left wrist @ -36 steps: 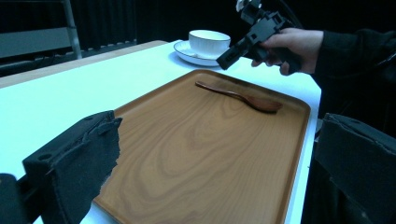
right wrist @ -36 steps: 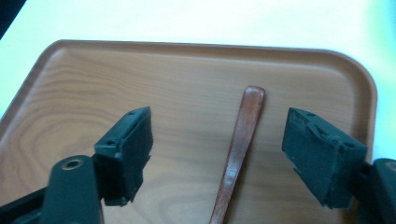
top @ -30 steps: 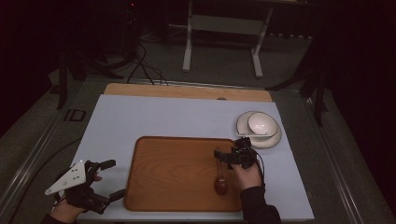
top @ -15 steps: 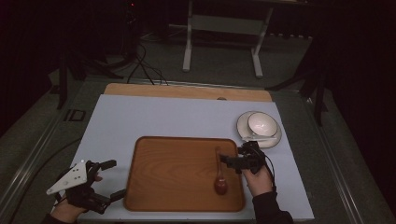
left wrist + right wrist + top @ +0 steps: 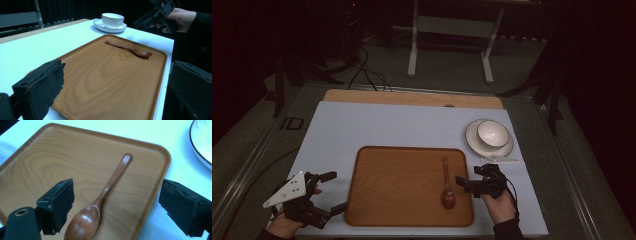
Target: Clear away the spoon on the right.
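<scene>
The brown wooden spoon point(image 5: 447, 183) lies flat on the rectangular wooden tray point(image 5: 402, 187), toward its right side, bowl end nearest me and handle pointing away. My right gripper point(image 5: 469, 183) hangs just beside the tray's right edge, jaws spread wide with nothing between them; its own view brings the spoon point(image 5: 100, 201) close, the bowl near one jaw, while the far jaw sits over the white tabletop point(image 5: 160, 135). My left gripper point(image 5: 334, 192) rests at the tray's left edge, jaws likewise apart and empty. From the left gripper view I can see the white bowl point(image 5: 112, 19) sitting on its white saucer point(image 5: 110, 27) beyond the tray. In the right gripper view the saucer is cut off at the corner. The room behind the table is too dark to make out.
</scene>
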A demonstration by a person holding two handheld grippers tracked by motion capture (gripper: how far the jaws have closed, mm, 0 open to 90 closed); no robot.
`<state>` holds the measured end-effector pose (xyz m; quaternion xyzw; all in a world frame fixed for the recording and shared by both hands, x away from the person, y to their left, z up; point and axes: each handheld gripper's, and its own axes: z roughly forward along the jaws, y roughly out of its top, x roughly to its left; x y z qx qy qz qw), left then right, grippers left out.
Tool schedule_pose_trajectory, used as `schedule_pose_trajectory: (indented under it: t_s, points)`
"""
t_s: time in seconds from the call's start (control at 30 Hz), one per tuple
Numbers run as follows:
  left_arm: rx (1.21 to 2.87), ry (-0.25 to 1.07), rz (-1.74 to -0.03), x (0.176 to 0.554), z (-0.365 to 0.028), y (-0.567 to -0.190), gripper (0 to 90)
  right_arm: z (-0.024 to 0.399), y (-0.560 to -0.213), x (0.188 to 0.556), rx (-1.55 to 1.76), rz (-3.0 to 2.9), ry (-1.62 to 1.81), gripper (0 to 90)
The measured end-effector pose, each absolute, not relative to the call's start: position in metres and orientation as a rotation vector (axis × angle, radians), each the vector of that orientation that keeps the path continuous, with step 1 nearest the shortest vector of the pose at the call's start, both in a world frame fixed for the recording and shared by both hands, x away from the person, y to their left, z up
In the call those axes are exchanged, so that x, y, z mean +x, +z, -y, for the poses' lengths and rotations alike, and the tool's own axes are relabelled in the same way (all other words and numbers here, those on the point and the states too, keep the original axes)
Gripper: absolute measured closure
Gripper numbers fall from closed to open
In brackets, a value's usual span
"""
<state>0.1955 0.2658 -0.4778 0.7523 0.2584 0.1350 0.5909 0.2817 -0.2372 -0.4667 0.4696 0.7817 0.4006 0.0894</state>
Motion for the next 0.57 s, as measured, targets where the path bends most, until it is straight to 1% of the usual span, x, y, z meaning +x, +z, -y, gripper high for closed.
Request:
schedule_pose_trajectory:
  t_s: [0.27, 0.57]
  points:
    - [1.751, 0.310, -0.598, 0.196, -0.266, -0.478, 0.0, 0.247, -0.472, 0.270, 1.360, -2.286, 1.213, 13.0]
    - [1.757, 0.311, -0.597, 0.196, -0.266, -0.478, 0.0, 0.252, -0.477, 0.270, 1.359, -2.268, 1.197, 13.5]
